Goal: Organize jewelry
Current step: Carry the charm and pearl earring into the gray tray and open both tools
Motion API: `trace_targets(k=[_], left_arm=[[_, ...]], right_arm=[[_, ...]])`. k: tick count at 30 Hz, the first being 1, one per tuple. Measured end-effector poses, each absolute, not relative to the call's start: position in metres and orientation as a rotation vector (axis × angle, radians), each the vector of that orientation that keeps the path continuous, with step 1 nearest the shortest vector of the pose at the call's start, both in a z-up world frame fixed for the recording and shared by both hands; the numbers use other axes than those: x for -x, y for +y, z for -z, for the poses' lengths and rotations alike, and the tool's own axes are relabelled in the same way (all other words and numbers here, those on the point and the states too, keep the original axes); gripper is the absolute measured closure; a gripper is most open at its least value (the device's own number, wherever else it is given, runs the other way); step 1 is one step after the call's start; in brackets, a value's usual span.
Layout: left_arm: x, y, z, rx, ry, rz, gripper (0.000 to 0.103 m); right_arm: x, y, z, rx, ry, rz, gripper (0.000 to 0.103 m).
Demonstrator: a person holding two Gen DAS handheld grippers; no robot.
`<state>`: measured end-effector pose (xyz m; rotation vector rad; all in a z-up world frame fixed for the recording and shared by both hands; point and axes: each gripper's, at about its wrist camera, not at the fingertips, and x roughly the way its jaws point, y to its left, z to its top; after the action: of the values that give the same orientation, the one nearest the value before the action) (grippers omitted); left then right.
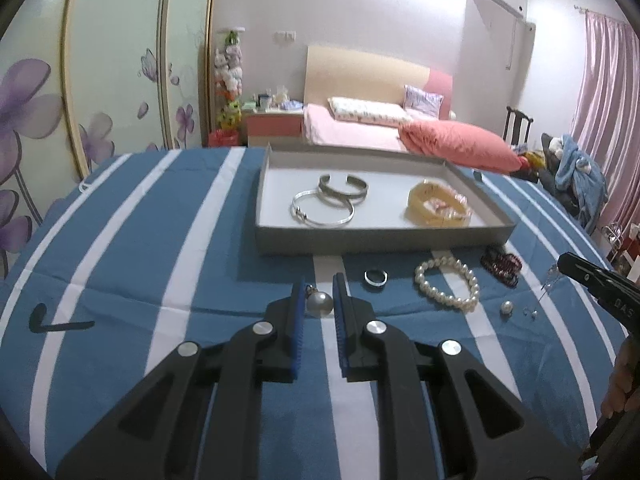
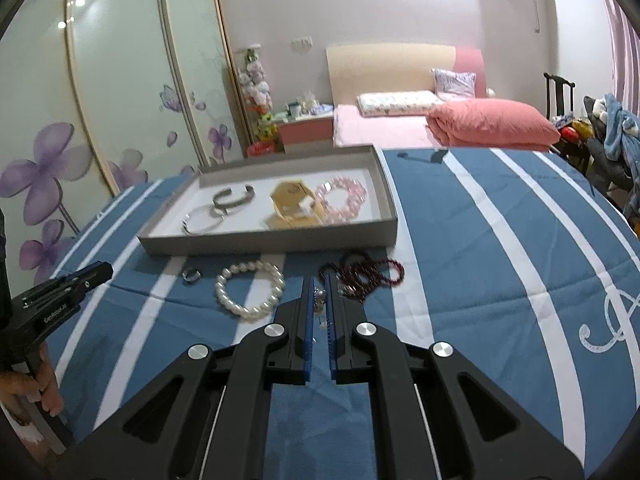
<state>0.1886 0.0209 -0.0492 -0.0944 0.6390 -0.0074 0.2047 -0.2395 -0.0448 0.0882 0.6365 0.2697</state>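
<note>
A pink bed (image 1: 360, 128) stands by the white wall (image 1: 360, 8). Pink curtains (image 1: 608, 120) hang beside it. The wardrobe doors (image 1: 100, 80) have purple flowers.

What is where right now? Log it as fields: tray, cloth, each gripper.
tray: cuff, bangle, yellow bangle, pink bracelet
cloth: ring, pearl bracelet, red beads, loose pearl
left gripper: shut on pearl drop
right gripper: shut on a small silvery piece, too small to identify
</note>
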Motion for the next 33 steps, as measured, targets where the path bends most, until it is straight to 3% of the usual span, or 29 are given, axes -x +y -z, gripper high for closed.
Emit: trace_targets(k=[33], left_arm=[[-0.176, 0.005, 0.002, 0.027, 0.430, 0.038, 0.088]], right_arm=[[-0.199, -0.216, -0.019, -0.071, 0.394, -0.365, 0.096]])
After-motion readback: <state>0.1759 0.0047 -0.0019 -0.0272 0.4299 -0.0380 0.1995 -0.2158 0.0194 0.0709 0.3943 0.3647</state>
